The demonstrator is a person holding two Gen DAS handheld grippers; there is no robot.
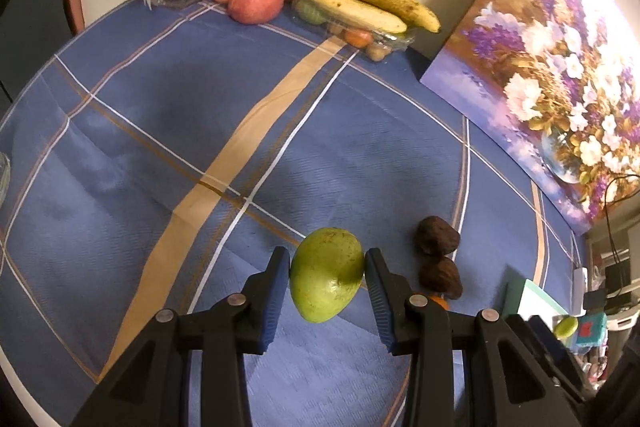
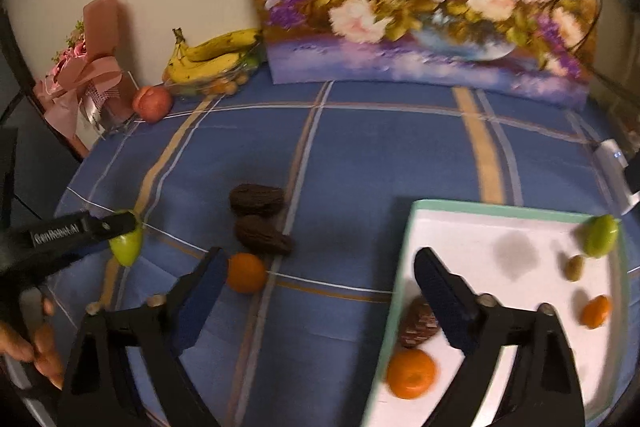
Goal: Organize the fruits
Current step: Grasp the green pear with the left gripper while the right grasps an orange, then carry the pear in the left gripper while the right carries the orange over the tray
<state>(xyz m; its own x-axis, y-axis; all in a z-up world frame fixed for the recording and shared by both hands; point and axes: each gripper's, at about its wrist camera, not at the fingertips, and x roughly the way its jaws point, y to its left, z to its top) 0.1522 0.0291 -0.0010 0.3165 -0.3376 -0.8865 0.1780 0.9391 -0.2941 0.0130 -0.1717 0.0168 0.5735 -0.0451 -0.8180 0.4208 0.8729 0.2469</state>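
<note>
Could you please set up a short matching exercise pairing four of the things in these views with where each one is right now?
Things:
1. green mango
2. bananas
3. two dark brown fruits
4. small green fruit

Places:
A. on the blue cloth, beside a loose orange
B. inside the white tray, far corner
C. between the fingers of the left hand-held gripper
D. on top of a clear container by the wall

Pairs: 1-C, 2-D, 3-A, 4-B
</note>
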